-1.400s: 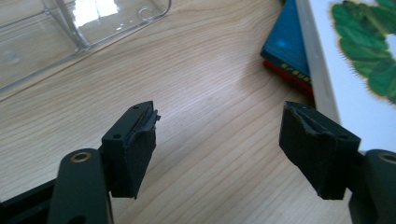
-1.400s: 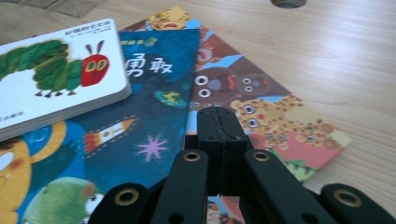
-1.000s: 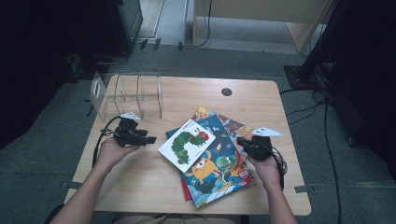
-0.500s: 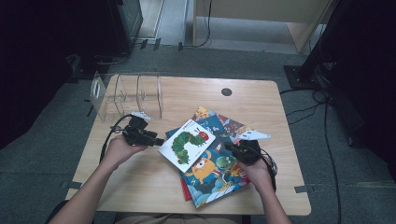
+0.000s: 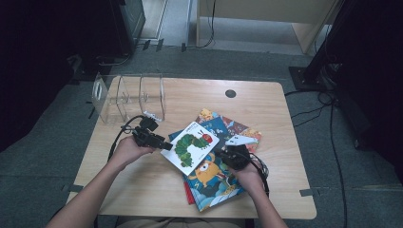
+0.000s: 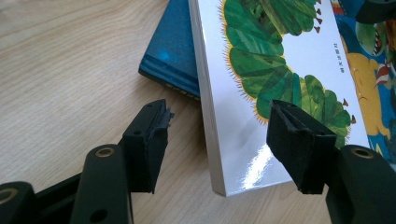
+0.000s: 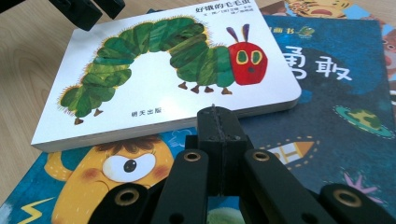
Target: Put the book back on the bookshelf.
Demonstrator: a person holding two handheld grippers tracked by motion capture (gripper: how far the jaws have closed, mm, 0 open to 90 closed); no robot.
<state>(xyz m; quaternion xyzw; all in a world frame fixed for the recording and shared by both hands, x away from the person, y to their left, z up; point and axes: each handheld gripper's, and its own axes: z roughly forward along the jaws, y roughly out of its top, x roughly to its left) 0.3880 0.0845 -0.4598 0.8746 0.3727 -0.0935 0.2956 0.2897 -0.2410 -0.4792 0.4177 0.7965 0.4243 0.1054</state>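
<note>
While the person leans in from the near edge of the pale wooden table (image 5: 142, 190), both forearms reach toward a loose pile of children's picture books near its middle. On top lies a thick white board book with a green caterpillar and red head on its cover (image 5: 190, 147), set at an angle across the others. Beneath it sits a large blue picture book with an orange one-eyed monster (image 5: 214, 183), and a dark blue hardback (image 6: 175, 51) pokes out from under the white book's far side. More colourful covers fan out toward the table's far right.

The left gripper (image 5: 159, 142), black with a cable looping behind it, is held at the white book's left corner. In the left gripper view its jaws stand wide apart, one over bare wood and the other above the caterpillar cover, with the book's corner between them; I cannot tell whether either pad touches the book.

The right gripper (image 5: 223, 154) rests over the monster book, just beside the white book's right edge. In the right gripper view its two jaws are pressed together with nothing between them, their tip right at the thick white edge of the board book.

Toward the far left of the table stands a clear acrylic rack with upright dividers (image 5: 128, 97), its slots holding nothing. A small round dark hole (image 5: 230, 93) marks the tabletop farther back.
</note>
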